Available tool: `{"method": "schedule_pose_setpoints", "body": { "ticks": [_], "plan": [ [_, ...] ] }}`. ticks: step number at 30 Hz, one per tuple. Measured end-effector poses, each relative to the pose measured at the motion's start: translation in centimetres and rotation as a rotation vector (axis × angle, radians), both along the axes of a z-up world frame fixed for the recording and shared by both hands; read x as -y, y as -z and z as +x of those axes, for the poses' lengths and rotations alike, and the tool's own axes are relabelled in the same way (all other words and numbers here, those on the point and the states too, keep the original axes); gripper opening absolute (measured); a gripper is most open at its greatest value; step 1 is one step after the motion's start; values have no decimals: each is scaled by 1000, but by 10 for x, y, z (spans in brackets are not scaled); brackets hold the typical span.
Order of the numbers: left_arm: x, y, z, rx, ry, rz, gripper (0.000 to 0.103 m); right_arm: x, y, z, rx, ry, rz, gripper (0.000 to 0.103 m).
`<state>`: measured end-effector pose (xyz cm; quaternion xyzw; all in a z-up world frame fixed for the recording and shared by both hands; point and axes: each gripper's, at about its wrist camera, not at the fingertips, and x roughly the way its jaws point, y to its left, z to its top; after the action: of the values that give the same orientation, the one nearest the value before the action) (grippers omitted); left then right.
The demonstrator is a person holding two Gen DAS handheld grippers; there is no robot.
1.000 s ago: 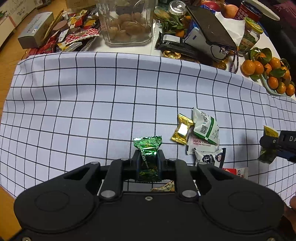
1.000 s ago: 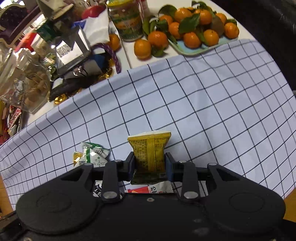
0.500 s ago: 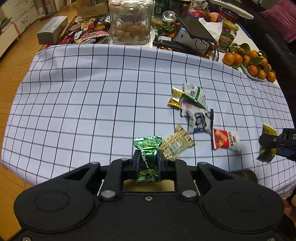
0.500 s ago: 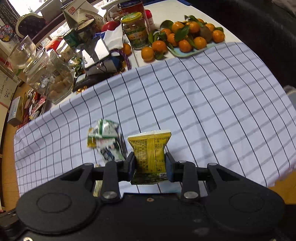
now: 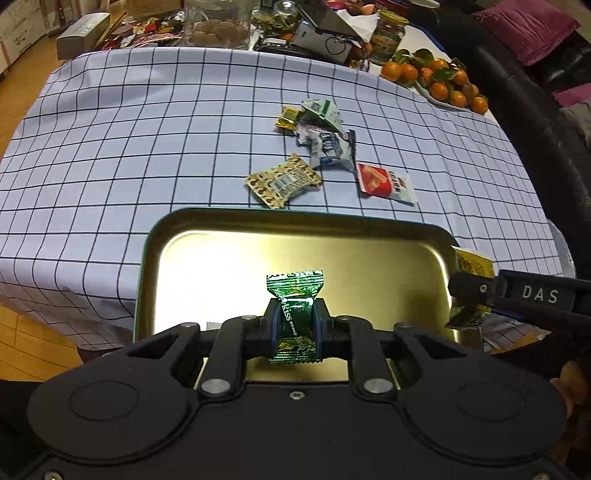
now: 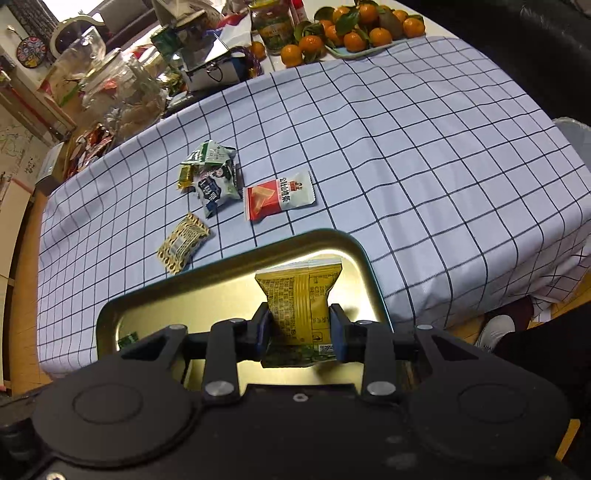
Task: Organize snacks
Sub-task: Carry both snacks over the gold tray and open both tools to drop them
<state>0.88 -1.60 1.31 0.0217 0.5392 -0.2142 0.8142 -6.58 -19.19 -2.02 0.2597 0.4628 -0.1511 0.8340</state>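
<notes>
My left gripper (image 5: 295, 325) is shut on a green foil candy (image 5: 294, 295) and holds it above a gold tin tray (image 5: 229, 225) at the table's near edge. My right gripper (image 6: 298, 330) is shut on a yellow snack packet (image 6: 299, 295), also above the tray (image 6: 347, 243); the right gripper shows in the left wrist view (image 5: 476, 291) at the tray's right rim. Several loose snacks lie on the checked cloth beyond the tray: a brown patterned packet (image 5: 284, 181), a red-and-white packet (image 5: 384, 181), a blue-white packet (image 5: 330, 146), a green-white packet (image 5: 321, 110) and a gold candy (image 5: 288, 118).
The checked cloth (image 5: 147, 129) covers the table. At the back stand a glass jar (image 5: 218, 26), a green-lidded jar (image 5: 386, 37), a plate of mandarins (image 5: 439, 81), a box (image 5: 77, 35) and clutter. A black sofa (image 5: 535, 110) is on the right.
Both grippers have pulled back toward the near edge with their snacks still held. The gold tray has come into view beneath them.
</notes>
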Motion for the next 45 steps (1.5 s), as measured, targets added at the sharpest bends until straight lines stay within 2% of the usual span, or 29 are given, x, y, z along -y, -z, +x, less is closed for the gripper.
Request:
{"method": "schedule_pose_setpoints", "body": {
  "ticks": [7,11,15,28,34,41,45],
  "plan": [
    [10,-1,-29,40,69,-8,24,-10,-6,-28,71,-36,9,34],
    [12,4,-37,33,68,12,25,-14,-6,-24,76,-53,-25,34],
    [15,2,-43,68,88,27,30,-14,-8,-23,81,-53,-47,34],
    [10,4,-37,74,25,46,30,-1,-2,-20,7,-14,79,37],
    [9,4,-35,66,10,42,30,-5,-3,-19,-15,-10,42,37],
    [4,6,-30,46,-22,33,30,-3,0,-15,-40,-36,100,37],
    [3,7,-28,37,-35,32,30,-3,-1,-15,-36,-23,98,37]
  ]
}}
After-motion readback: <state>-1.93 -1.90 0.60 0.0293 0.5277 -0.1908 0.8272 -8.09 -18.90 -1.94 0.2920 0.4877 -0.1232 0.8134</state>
